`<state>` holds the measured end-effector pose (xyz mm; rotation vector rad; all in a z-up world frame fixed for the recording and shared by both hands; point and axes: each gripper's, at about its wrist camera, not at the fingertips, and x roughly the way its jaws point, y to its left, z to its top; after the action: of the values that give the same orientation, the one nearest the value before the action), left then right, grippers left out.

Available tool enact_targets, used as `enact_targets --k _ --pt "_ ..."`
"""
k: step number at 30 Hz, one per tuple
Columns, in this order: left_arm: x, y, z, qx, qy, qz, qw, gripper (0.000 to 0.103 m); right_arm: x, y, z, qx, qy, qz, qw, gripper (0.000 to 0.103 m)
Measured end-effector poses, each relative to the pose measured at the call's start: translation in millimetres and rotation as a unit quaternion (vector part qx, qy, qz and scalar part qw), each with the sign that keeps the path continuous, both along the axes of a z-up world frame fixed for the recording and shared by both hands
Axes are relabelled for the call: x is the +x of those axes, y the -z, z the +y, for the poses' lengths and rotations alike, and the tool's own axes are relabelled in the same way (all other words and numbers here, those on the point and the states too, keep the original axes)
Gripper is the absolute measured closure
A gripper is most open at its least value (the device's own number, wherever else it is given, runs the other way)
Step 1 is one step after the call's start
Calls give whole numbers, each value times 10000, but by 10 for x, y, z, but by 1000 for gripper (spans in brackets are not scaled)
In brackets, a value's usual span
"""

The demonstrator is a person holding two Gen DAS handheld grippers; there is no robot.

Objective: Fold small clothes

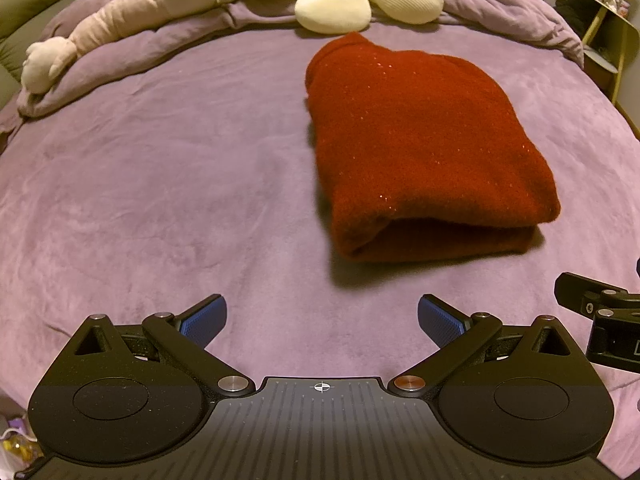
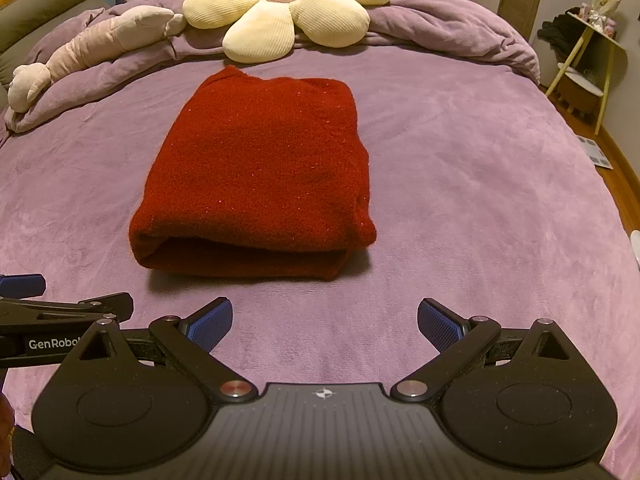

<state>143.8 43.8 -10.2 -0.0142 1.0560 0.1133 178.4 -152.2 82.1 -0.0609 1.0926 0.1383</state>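
A dark red knitted garment [image 1: 420,140] lies folded into a thick rectangle on the purple bedspread [image 1: 160,184]; it also shows in the right wrist view [image 2: 260,172], its folded edge facing me. My left gripper [image 1: 322,320] is open and empty, hovering above the bed short of the garment's near left corner. My right gripper [image 2: 325,322] is open and empty, just short of the garment's near edge. The right gripper's side shows at the left wrist view's right edge [image 1: 600,320]. The left gripper's side shows at the right wrist view's left edge [image 2: 60,316].
A cream flower-shaped pillow [image 2: 288,4] and a long pale plush toy [image 2: 92,44] lie on the bunched purple duvet [image 2: 440,28] at the bed's far end. A small yellow-legged side table [image 2: 588,64] stands on the wooden floor to the right of the bed.
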Motion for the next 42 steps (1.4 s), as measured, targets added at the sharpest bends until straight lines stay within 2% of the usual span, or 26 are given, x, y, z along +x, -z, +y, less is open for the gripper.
enact_targets --k 42 --pt "3 0 -46 5 42 19 10000 0 -49 -29 -9 0 9 -64 10000 4"
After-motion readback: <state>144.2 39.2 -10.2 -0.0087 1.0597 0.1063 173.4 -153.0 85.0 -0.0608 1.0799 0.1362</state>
